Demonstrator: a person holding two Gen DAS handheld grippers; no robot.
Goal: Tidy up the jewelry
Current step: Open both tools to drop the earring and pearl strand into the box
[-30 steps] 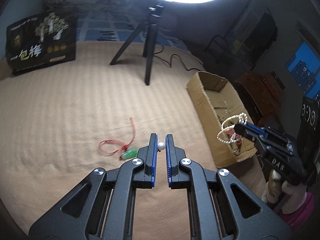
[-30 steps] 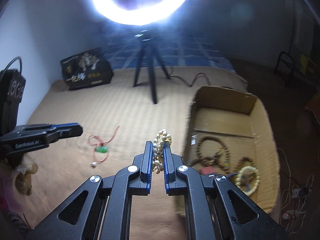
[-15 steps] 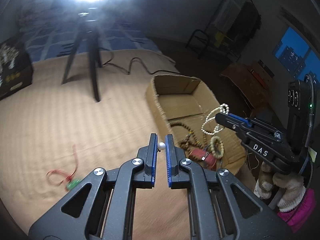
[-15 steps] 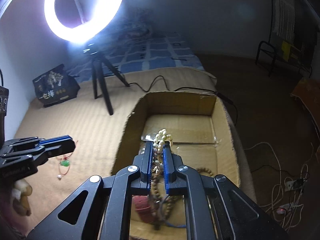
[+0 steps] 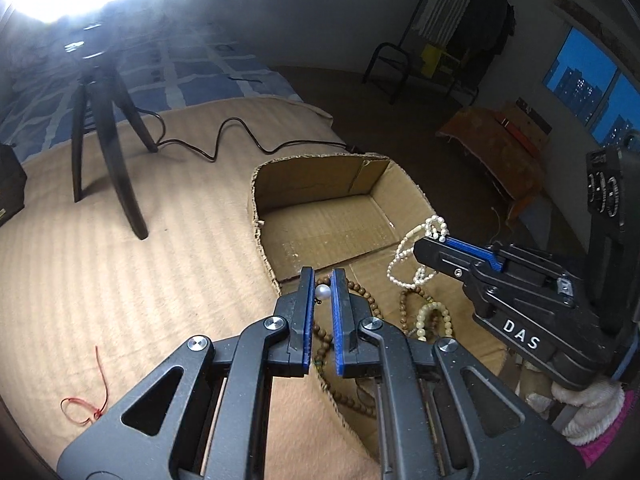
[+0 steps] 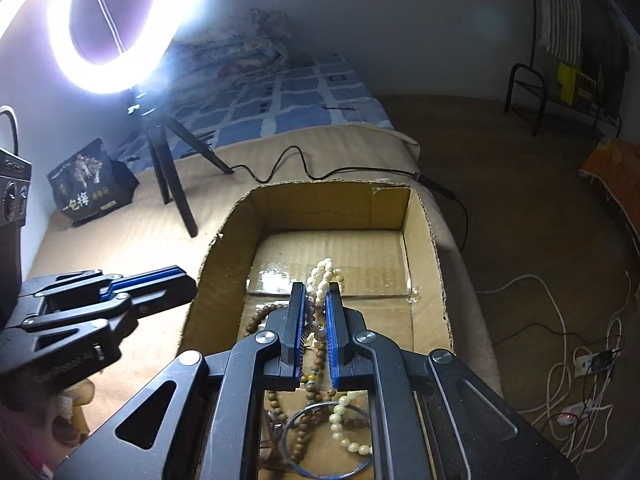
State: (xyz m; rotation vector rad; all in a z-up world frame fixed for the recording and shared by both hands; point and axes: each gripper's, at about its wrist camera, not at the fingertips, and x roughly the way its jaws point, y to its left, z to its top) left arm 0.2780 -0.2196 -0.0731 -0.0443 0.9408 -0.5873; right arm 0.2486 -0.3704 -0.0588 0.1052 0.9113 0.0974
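The open cardboard box [image 6: 420, 240] lies on the tan bedcover [image 5: 120, 260] as the collecting place, with wooden bead strings [image 6: 256, 320] already heaped at its near end. The right gripper [image 6: 316, 300], clamped on a cream pearl strand [image 6: 326, 274], hangs over the box middle, probably so the strand falls inside. The left gripper [image 5: 322, 292], over the box's near left edge, pinches a single white pearl [image 5: 323, 291] for the same drop.

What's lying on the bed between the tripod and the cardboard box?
Only a black cable, snaking over the tan blanket from the tripod towards the box; the left wrist view shows it best.
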